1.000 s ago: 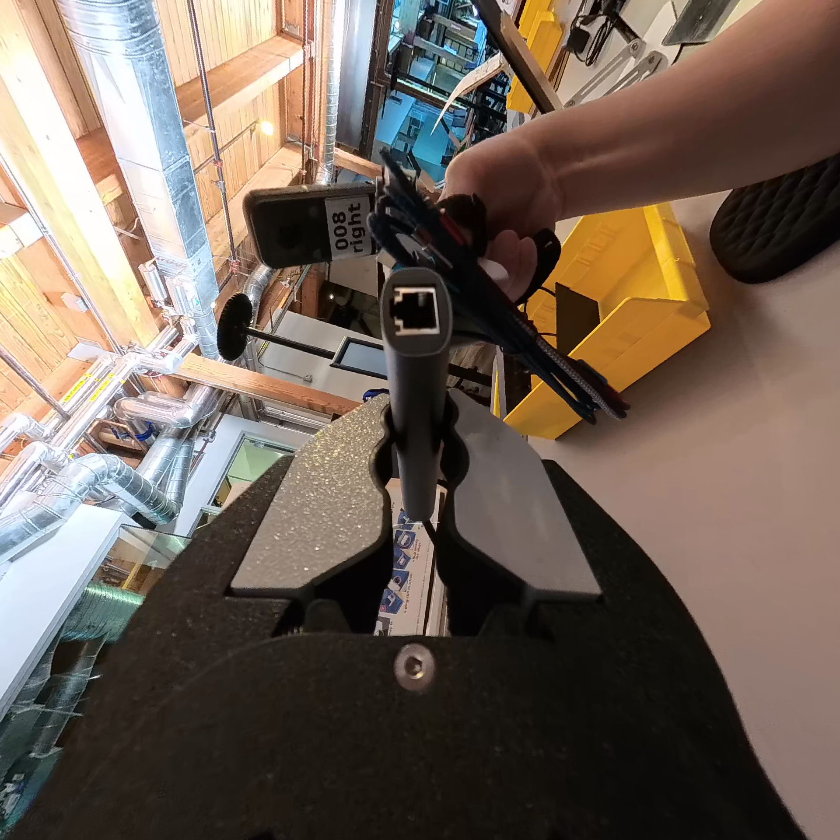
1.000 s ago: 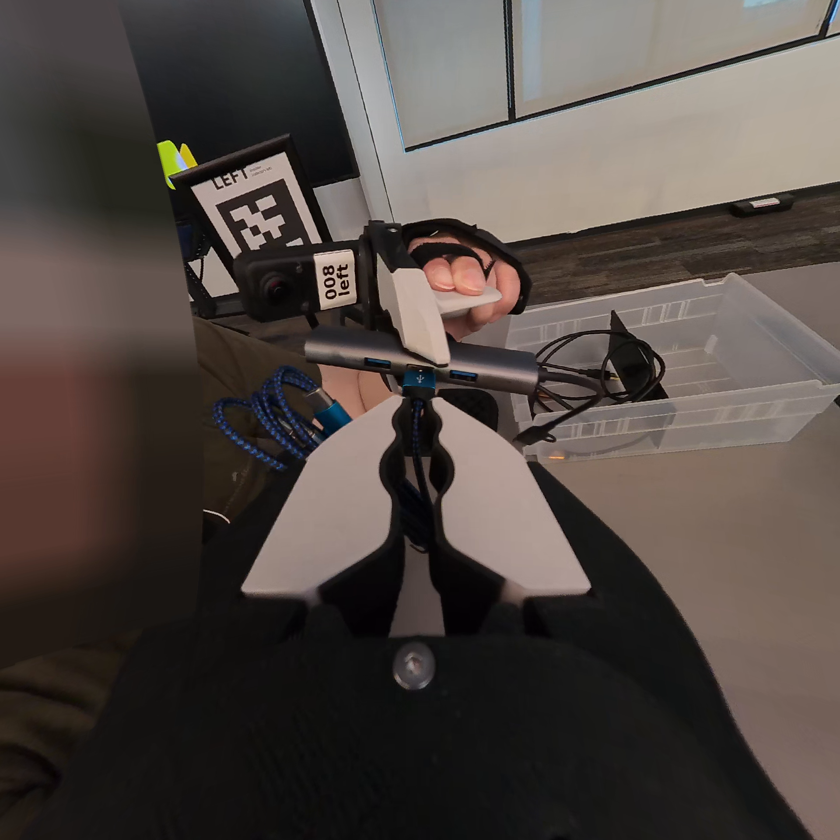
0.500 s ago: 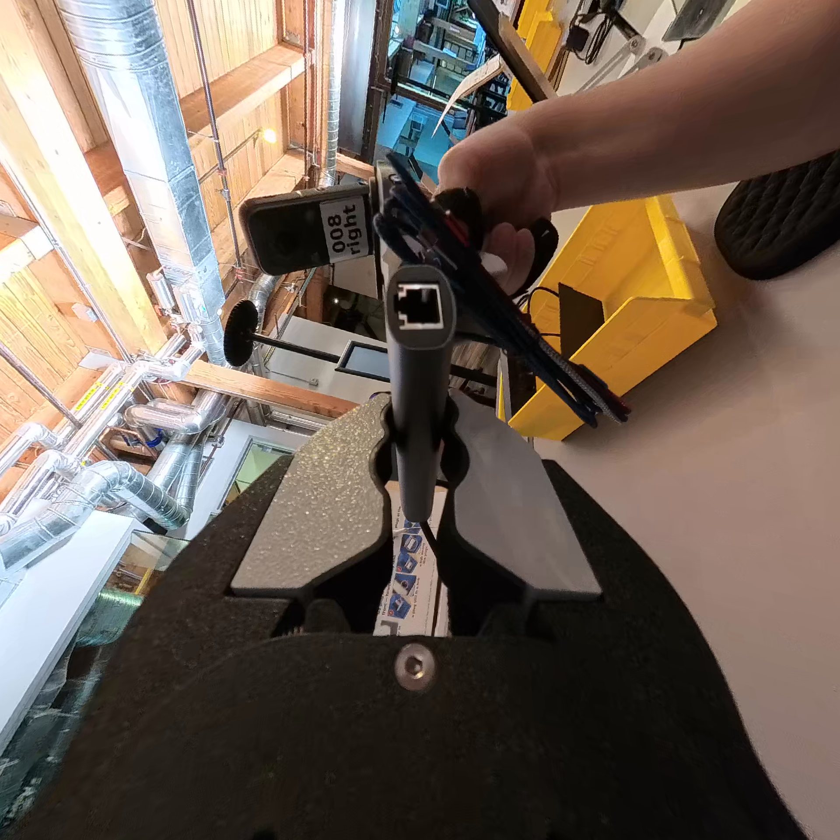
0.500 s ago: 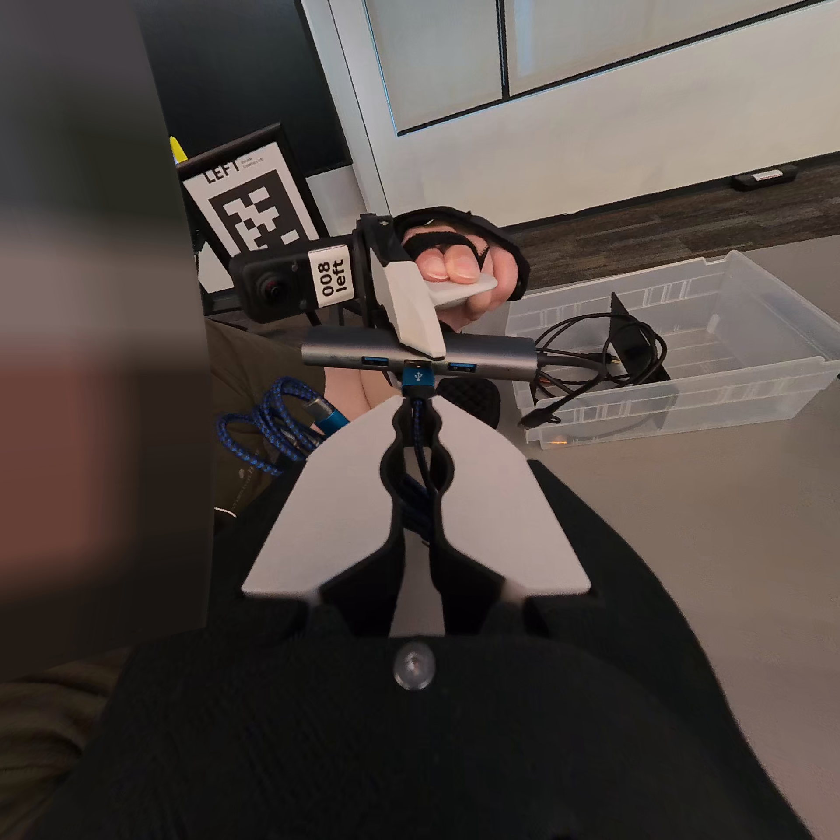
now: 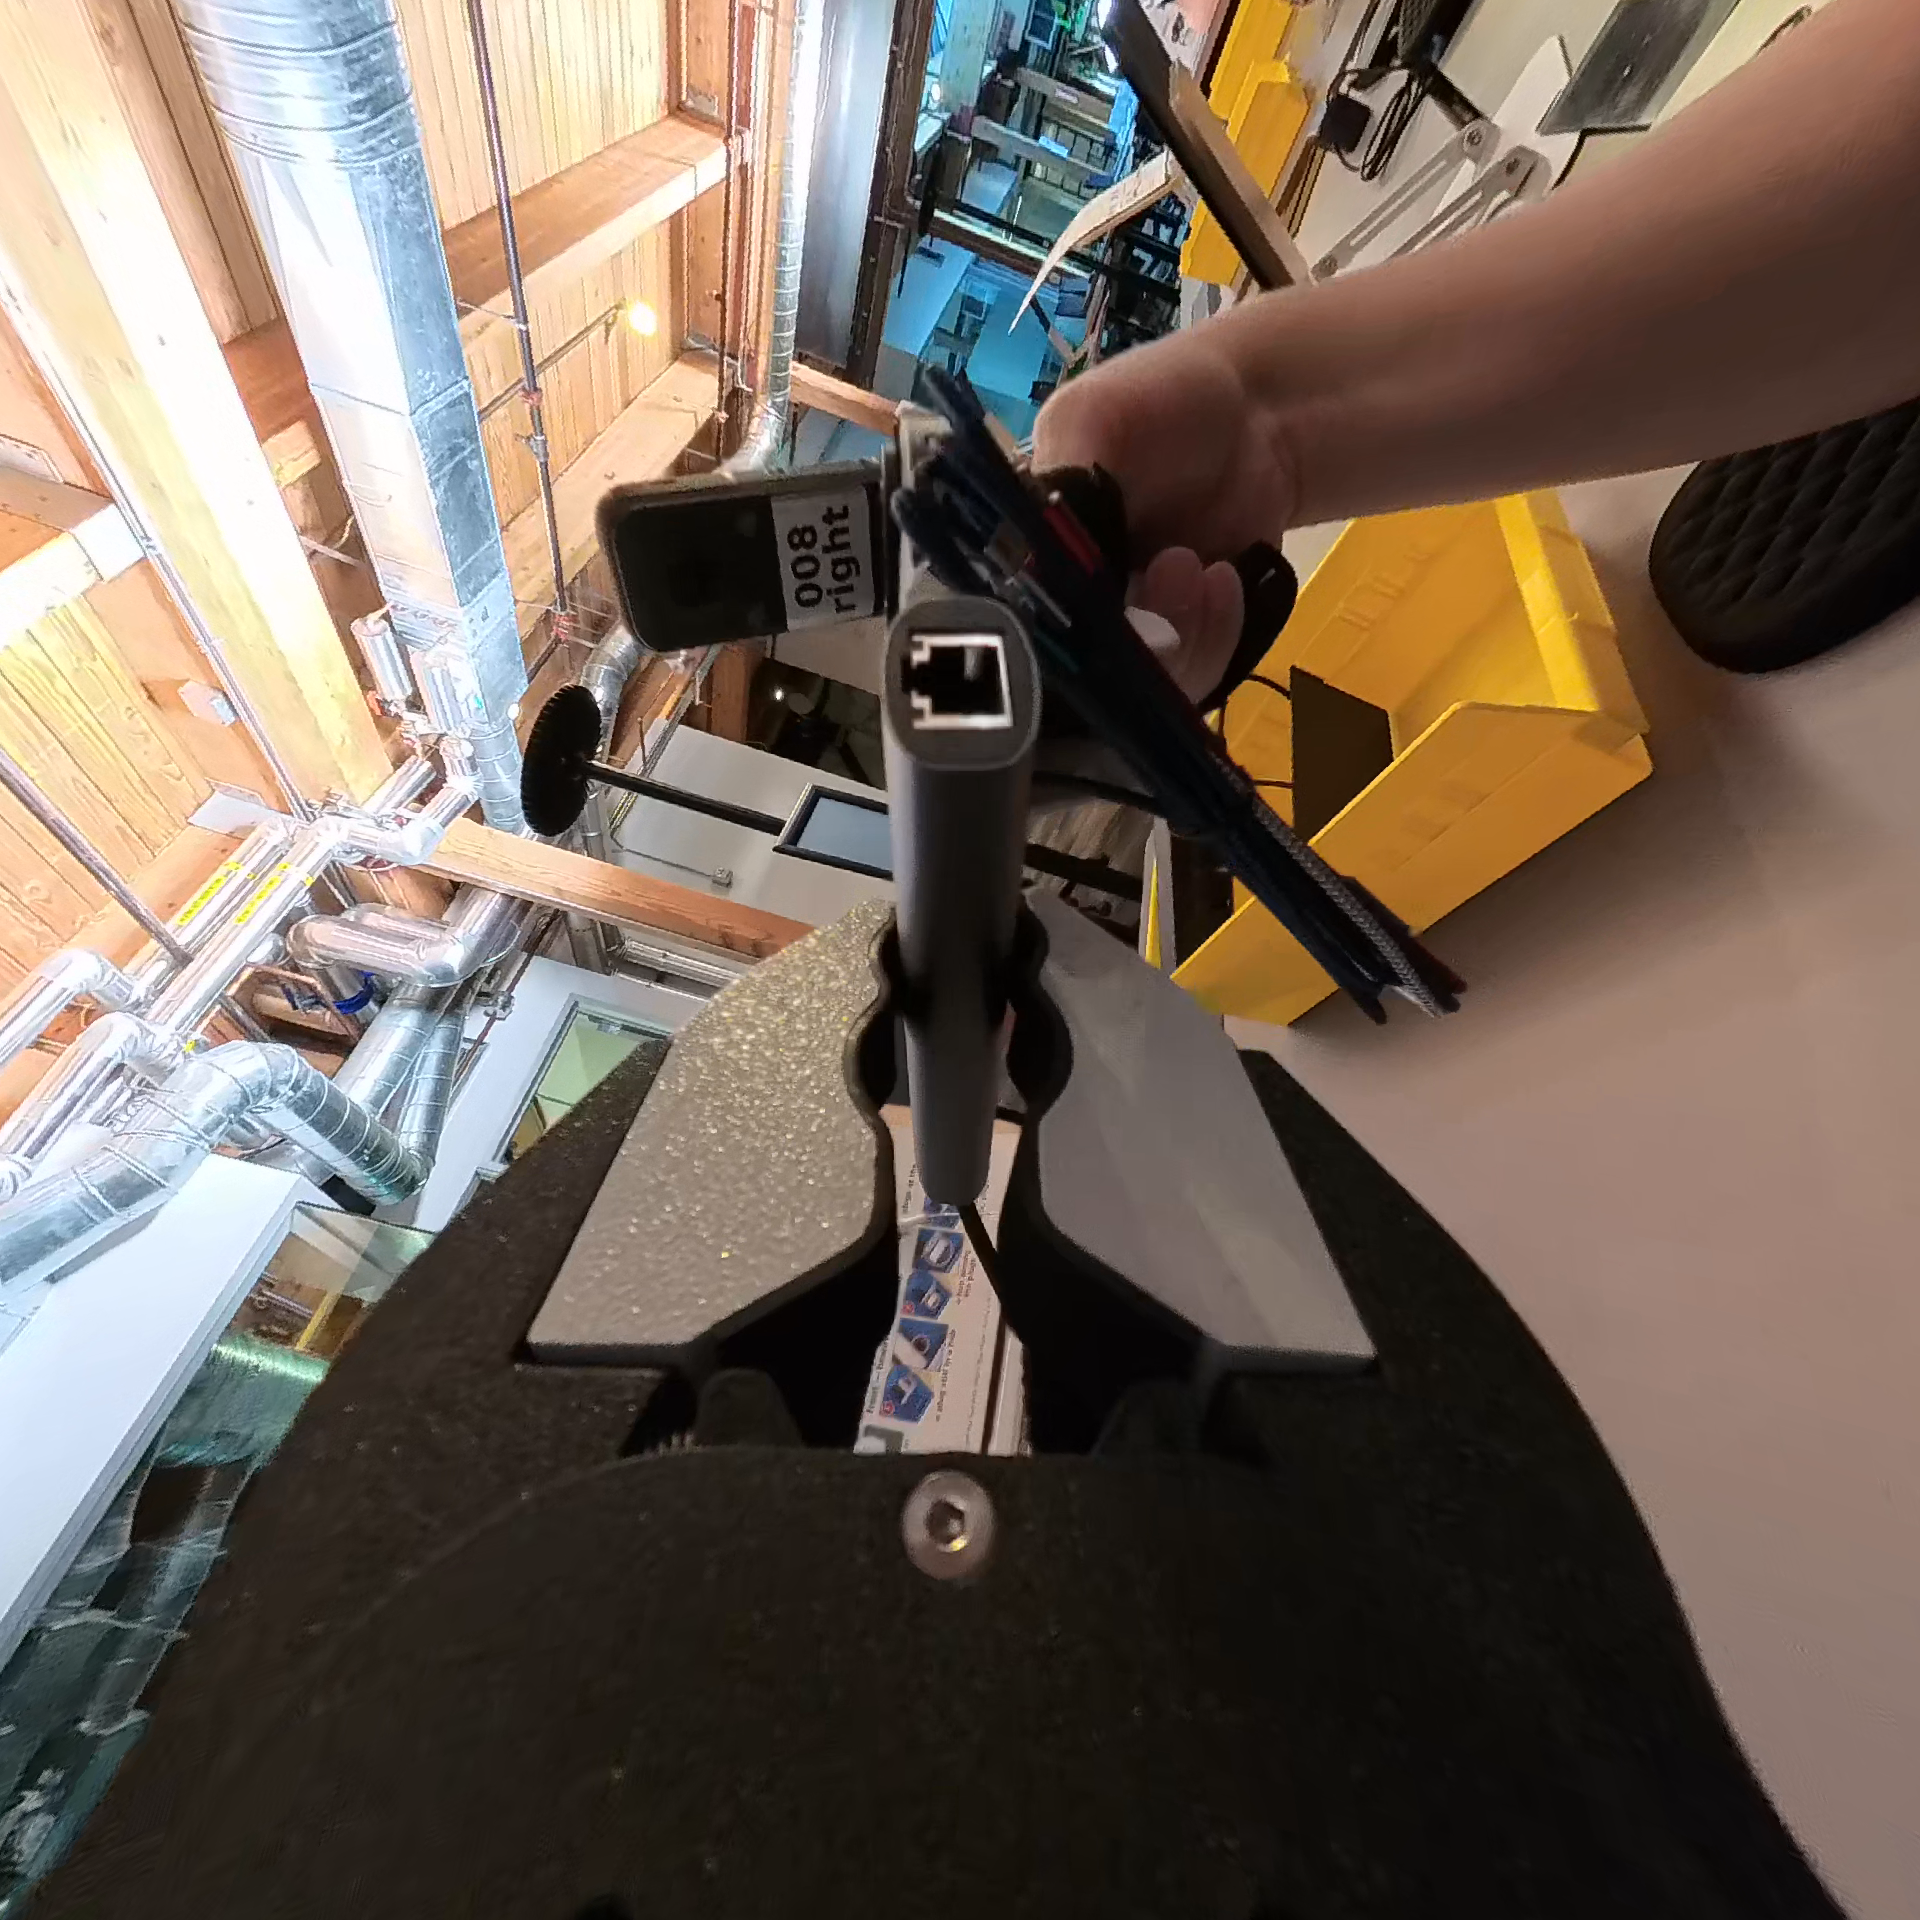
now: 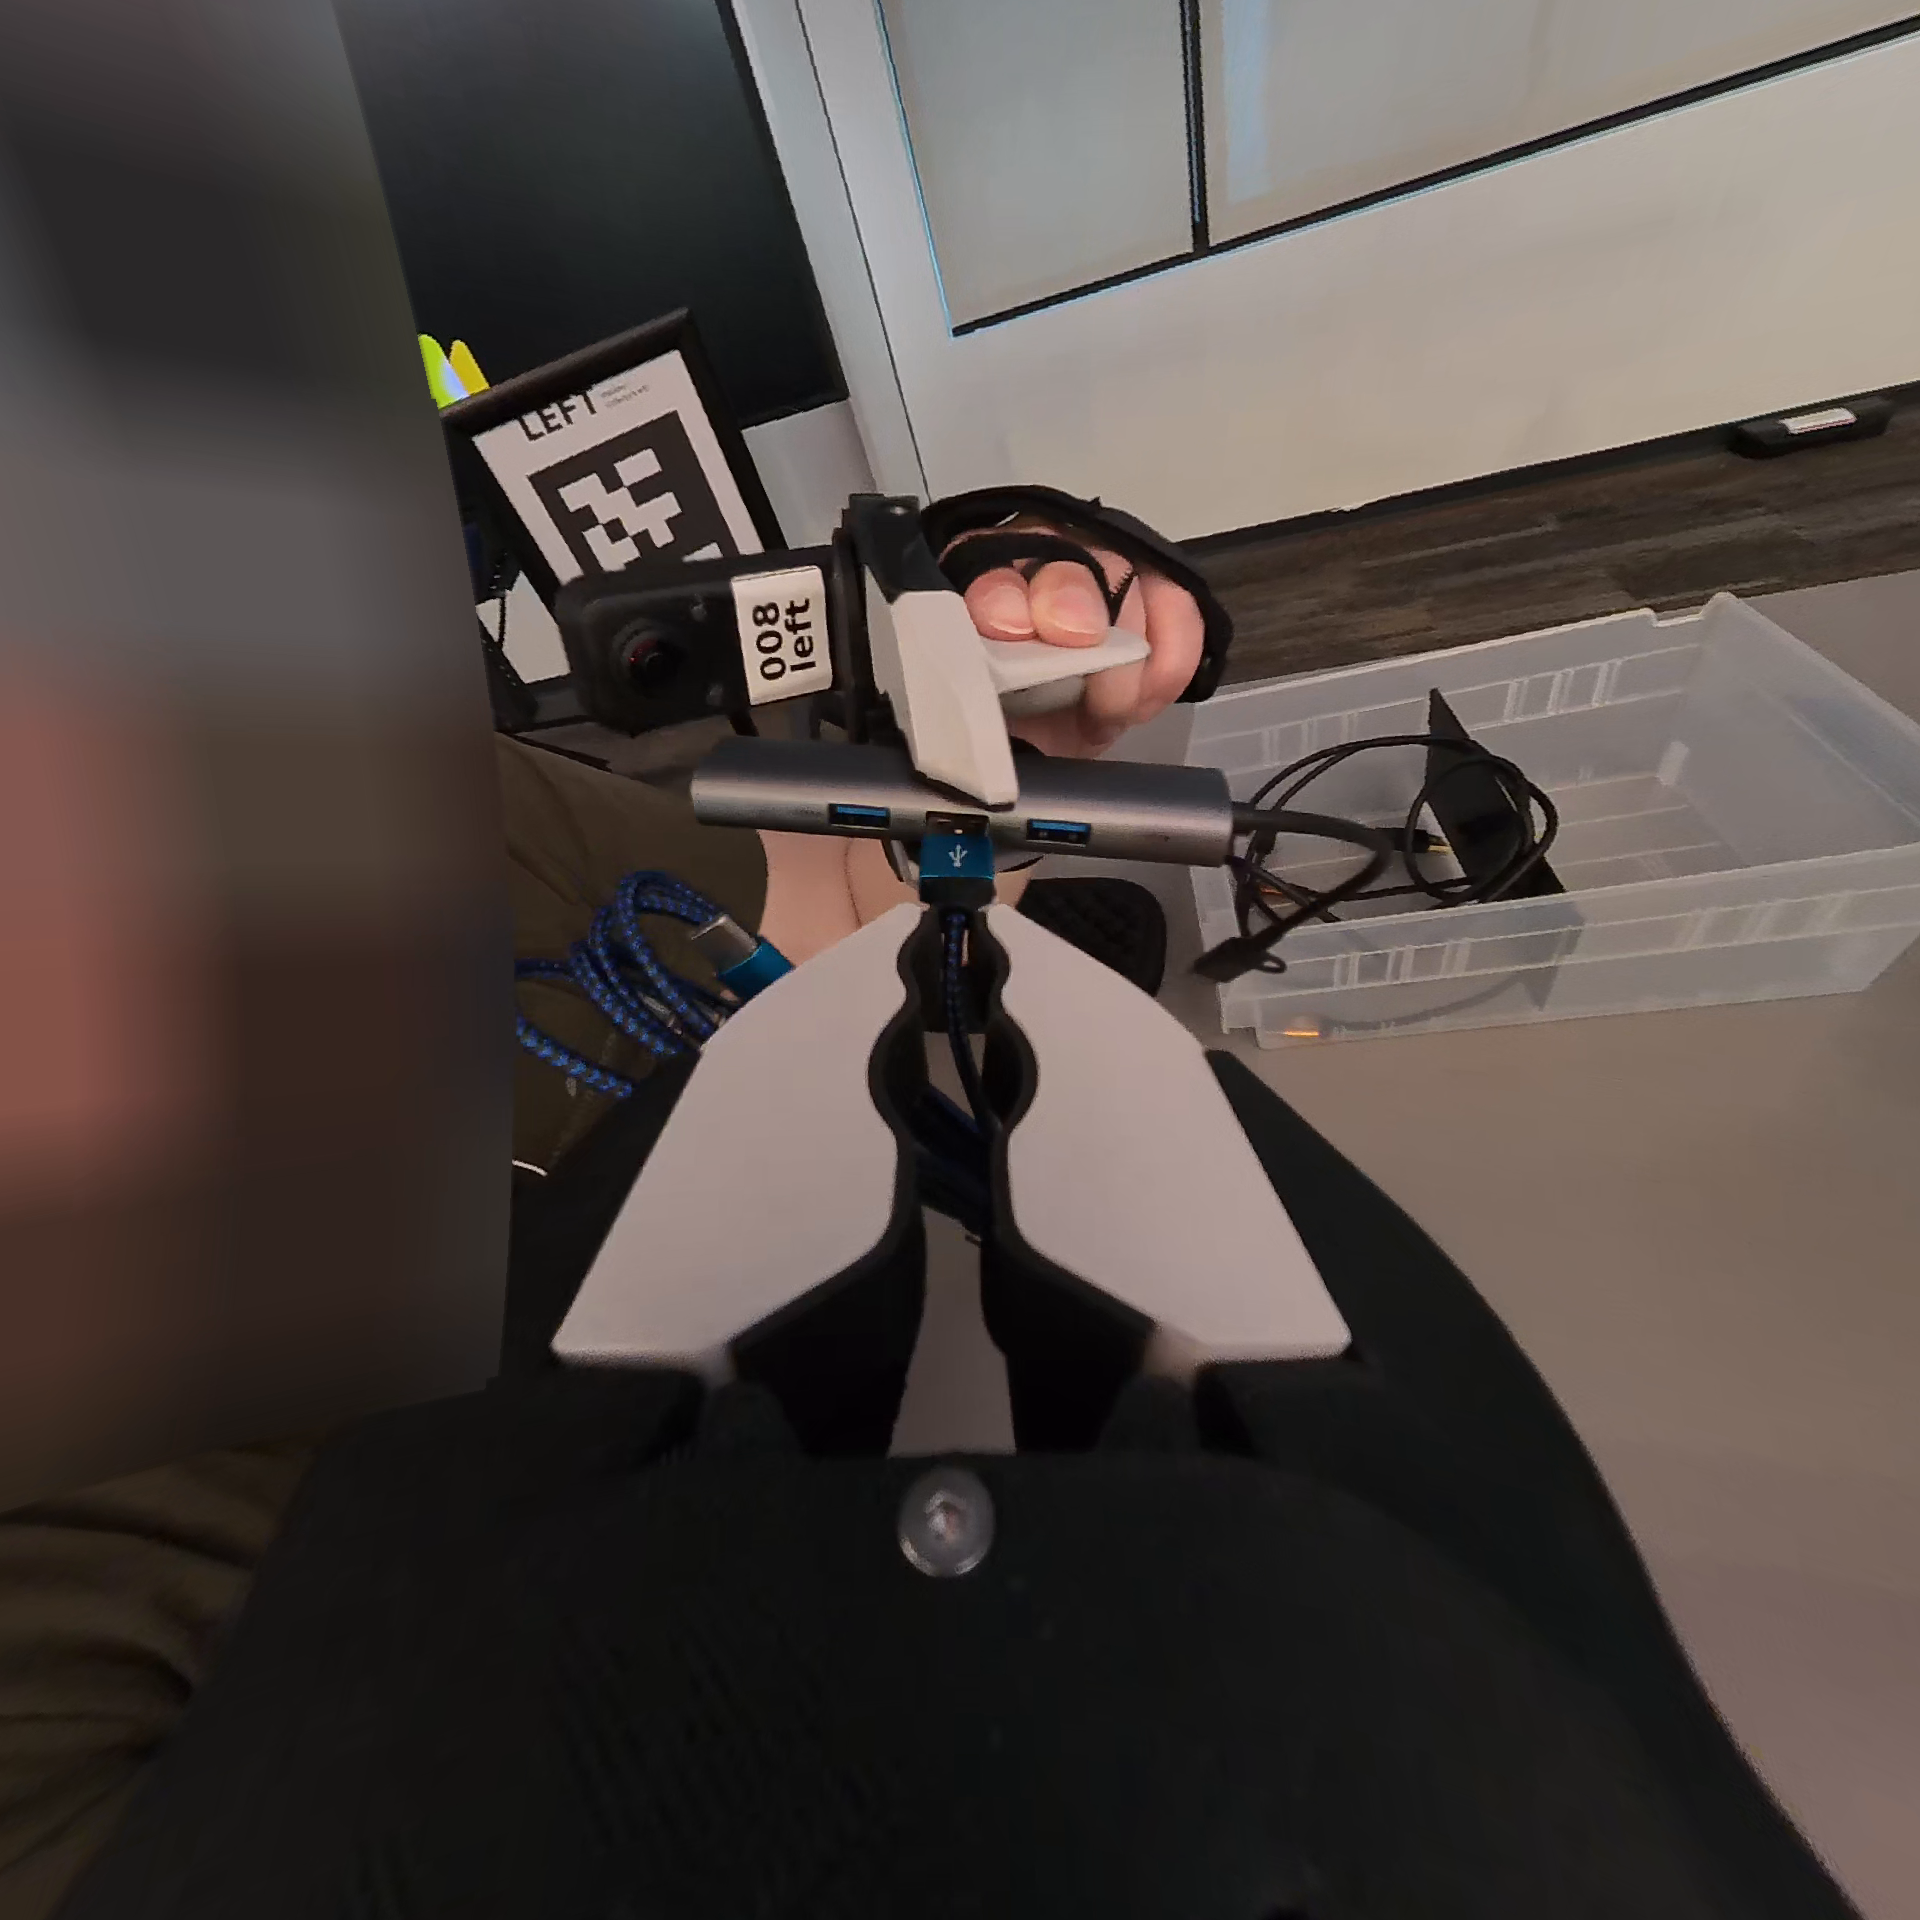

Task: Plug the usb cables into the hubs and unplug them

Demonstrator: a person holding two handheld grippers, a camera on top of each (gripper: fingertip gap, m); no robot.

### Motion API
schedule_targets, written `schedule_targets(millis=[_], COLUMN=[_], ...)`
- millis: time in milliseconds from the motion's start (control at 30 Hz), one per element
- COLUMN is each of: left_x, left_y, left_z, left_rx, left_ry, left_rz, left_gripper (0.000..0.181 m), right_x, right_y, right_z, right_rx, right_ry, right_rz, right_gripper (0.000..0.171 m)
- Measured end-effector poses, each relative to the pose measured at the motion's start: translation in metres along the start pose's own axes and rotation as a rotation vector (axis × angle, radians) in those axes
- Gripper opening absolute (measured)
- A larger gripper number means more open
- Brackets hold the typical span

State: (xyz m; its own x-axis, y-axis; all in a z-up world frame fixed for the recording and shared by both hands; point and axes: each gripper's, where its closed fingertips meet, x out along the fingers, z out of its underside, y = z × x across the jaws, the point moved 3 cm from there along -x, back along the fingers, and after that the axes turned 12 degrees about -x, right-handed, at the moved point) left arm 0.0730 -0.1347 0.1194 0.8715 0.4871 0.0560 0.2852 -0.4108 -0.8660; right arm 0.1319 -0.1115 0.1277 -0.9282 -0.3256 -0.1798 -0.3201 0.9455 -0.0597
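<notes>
Grey table (image 6: 1558,1299); right wrist view alone shows plug (image 6: 957,864) meeting hub (image 6: 1122,805).

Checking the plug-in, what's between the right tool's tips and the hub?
In the right wrist view, only the cable's blue USB plug spans from the right tool to the grey hub.

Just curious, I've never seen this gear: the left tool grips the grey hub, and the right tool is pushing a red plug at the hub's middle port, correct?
Nearly. The plug is blue, not red, as the right wrist view shows. The rest holds: the left gripper grips the grey hub, and the right gripper holds that plug's braided cable at the hub's middle port.
</notes>
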Motion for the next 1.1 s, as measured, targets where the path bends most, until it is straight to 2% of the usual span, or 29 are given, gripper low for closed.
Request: schedule_targets(millis=[133, 300, 1100], left_x=[0.0, 0.0, -0.002], left_y=[0.0, 0.0, -0.009], left_z=[0.002, 0.001, -0.005], left_rx=[0.009, 0.0, 0.061], left_ry=[-0.021, -0.011, -0.016], left_rz=[0.002, 0.004, -0.095], left_gripper=[0.017, 0.017, 0.017], right_x=[0.001, 0.0, 0.004], right_y=[0.001, 0.002, 0.001], right_z=[0.001, 0.001, -0.012], right_rx=[0.01, 0.01, -0.086], right_ry=[-0.009, 0.026, 0.121], right_rz=[0.02, -0.033, 0.013], right_gripper=[0.006, 0.006, 0.011])
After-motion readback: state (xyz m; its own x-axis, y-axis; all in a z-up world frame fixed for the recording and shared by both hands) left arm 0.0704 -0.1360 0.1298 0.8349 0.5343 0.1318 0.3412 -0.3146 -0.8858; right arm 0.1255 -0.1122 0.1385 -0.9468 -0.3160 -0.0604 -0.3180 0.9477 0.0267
